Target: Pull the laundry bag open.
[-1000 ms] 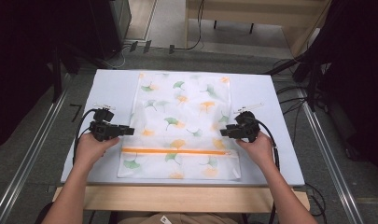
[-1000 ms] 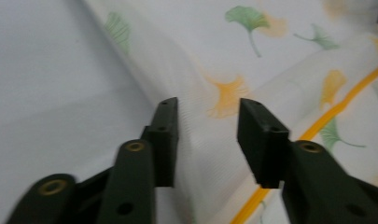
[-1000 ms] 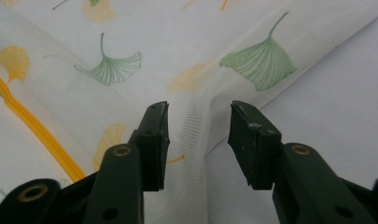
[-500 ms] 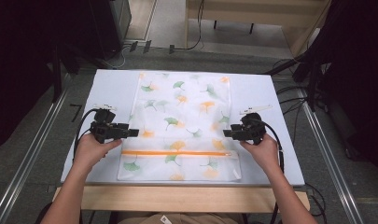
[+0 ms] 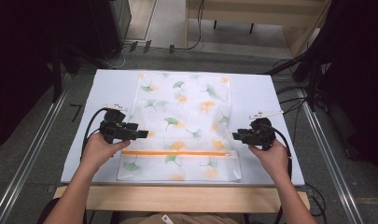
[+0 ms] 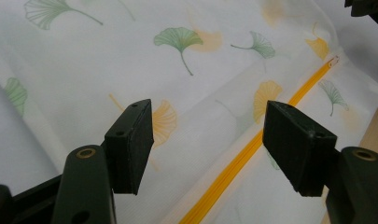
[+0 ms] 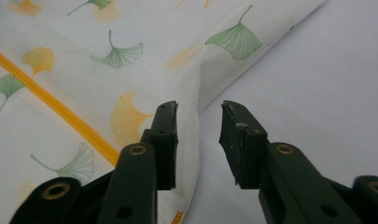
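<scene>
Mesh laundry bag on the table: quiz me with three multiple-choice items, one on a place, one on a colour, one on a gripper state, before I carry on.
1. Where does the zipper run on the mesh bag?
A. Across the end nearest the person
B. Across the far end
C. Along the bag's length, down the middle

2. What colour is the zipper?
A. Green
B. Orange
C. Black

3. How does the left gripper stand?
A. Shut on the zipper pull
B. Shut on the bag's edge
C. Open, nothing between its pads

Answers:
1. A: in the high view the stripe crosses the bag near the person's hands.
2. B: it shows as an orange-yellow band in the high view and both gripper views.
3. C: the left gripper view shows wide-apart jaws, which have just been opening, above the fabric.
</scene>
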A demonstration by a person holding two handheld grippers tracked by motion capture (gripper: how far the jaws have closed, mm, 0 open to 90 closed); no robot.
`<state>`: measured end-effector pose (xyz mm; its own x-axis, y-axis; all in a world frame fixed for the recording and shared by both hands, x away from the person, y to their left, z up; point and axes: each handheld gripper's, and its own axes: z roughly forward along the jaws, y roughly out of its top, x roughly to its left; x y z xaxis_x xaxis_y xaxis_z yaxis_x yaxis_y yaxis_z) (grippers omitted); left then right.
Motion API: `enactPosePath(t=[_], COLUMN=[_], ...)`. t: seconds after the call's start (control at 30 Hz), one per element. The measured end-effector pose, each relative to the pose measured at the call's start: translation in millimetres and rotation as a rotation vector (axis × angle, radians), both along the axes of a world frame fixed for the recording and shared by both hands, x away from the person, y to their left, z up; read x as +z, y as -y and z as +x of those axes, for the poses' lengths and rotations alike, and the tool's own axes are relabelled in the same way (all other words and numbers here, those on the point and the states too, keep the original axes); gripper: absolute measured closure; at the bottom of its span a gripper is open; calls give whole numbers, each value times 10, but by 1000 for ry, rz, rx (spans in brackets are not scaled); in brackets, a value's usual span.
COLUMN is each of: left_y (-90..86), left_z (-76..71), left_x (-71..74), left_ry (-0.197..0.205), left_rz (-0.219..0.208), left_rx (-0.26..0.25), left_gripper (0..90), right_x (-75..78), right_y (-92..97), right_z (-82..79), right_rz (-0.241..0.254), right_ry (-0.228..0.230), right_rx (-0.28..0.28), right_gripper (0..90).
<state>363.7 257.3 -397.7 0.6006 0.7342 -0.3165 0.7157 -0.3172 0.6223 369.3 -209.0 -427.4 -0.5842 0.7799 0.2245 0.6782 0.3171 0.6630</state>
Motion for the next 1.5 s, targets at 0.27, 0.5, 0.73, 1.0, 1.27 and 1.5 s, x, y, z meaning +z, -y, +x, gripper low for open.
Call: enactPosePath(t=[0.27, 0.5, 0.73, 1.0, 1.27, 1.5], left_y=[173, 335, 372, 402, 454, 515], left_z=[47, 56, 78, 80, 85, 94], left_x=[-5, -107, -151, -162, -148, -125], left_ry=[14, 3, -5, -8, 0, 11], left_rz=[1, 16, 0, 12, 8, 8], left_rx=[-45, -72, -69, -84, -97, -111], left_gripper=[348, 385, 388, 388, 388, 387], right_x=[-32, -180, -343, -394, -265, -180], right_y=[-80, -351, -539, -375, -260, -207], right_z=[-11, 105, 175, 188, 41, -130], right_rz=[45, 10, -76, -78, -43, -34], right_ry=[-17, -32, -55, -67, -65, -47], right_rx=[17, 43, 44, 3, -16, 1], right_gripper=[900, 900, 900, 900, 900, 900])
